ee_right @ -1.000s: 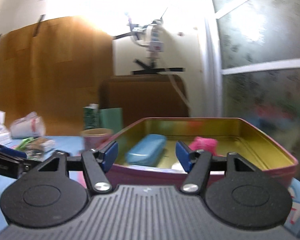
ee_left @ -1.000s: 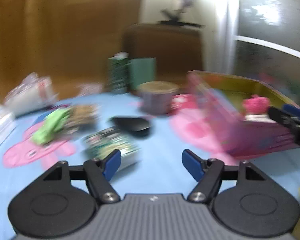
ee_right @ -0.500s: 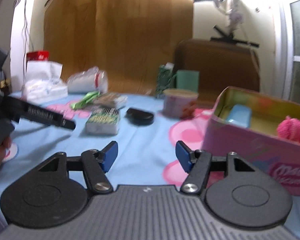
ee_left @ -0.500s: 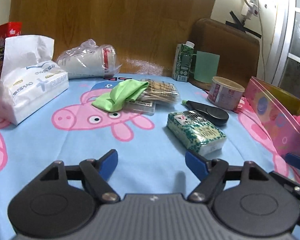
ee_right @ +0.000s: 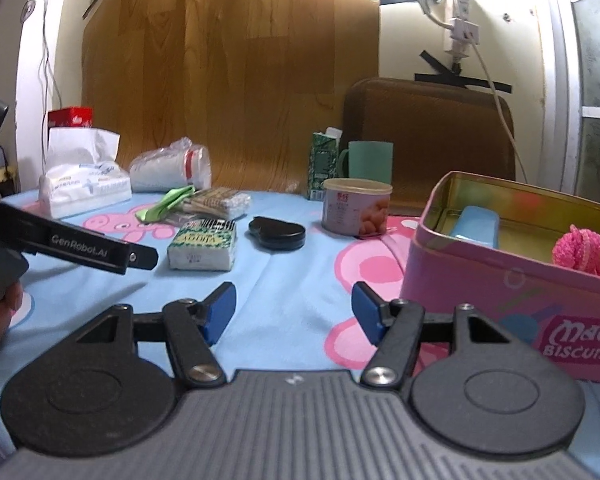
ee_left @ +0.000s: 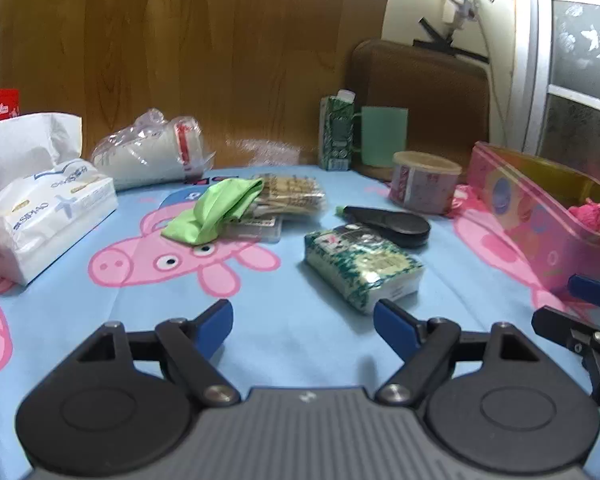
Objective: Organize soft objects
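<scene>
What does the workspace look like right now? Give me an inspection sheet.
Surface: blue cartoon-pig tablecloth.
Job's things: green cloth on snack packets; green tissue pack; pink knit item in pink tin.
Clutter: black case, can, carton, mug, white tissue bag.
Grippers: left hand-held gripper and right hand-held gripper open, empty.
Cables: white cord on wall.
Surroundings: wood panel.

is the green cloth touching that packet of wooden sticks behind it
Touching. In the left wrist view the green cloth drapes over the near corner of the stick packet, with no gap between them.
</scene>
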Action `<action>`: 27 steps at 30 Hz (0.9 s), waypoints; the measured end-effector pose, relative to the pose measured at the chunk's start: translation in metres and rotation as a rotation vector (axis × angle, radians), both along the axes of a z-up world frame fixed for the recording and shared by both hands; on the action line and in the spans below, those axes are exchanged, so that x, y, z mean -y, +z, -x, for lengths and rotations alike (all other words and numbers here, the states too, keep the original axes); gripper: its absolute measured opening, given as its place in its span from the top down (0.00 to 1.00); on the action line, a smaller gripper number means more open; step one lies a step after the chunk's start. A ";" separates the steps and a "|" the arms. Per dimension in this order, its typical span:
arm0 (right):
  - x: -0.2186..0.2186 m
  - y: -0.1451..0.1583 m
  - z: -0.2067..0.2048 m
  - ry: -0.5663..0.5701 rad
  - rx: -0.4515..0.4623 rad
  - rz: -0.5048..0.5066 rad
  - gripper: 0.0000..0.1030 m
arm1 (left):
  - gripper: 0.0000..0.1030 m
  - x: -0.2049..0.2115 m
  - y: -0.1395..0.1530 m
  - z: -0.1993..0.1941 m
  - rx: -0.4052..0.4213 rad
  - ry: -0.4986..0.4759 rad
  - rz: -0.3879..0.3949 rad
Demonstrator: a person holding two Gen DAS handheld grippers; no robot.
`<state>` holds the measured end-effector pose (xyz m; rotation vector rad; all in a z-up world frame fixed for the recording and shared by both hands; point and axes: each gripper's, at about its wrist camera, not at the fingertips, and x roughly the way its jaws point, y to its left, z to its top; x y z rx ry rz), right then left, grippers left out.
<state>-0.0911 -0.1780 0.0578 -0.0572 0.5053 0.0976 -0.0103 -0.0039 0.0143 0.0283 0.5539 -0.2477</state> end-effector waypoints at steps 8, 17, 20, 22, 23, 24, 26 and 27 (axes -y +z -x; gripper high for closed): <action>0.029 0.013 0.030 -0.178 0.041 -0.020 0.28 | 0.21 0.050 0.011 0.007 0.007 -0.182 0.086; 0.071 0.007 0.062 -0.428 0.008 -0.117 0.15 | 0.22 0.134 -0.008 0.014 -0.048 -0.354 -0.012; 0.079 0.002 0.059 -0.449 -0.028 -0.179 0.15 | 0.21 0.140 -0.011 0.012 -0.075 -0.336 -0.064; 0.083 -0.004 0.054 -0.447 -0.070 -0.230 0.15 | 0.20 0.138 -0.012 0.012 -0.074 -0.325 -0.068; 0.082 -0.006 0.054 -0.446 -0.062 -0.234 0.14 | 0.20 0.138 -0.013 0.013 -0.070 -0.320 -0.078; 0.081 -0.006 0.053 -0.442 -0.066 -0.232 0.12 | 0.20 0.140 -0.013 0.014 -0.067 -0.317 -0.090; 0.078 -0.007 0.051 -0.432 -0.071 -0.227 0.10 | 0.20 0.140 -0.014 0.016 -0.062 -0.316 -0.109; 0.079 -0.007 0.051 -0.430 -0.070 -0.229 0.10 | 0.20 0.141 -0.014 0.016 -0.061 -0.317 -0.115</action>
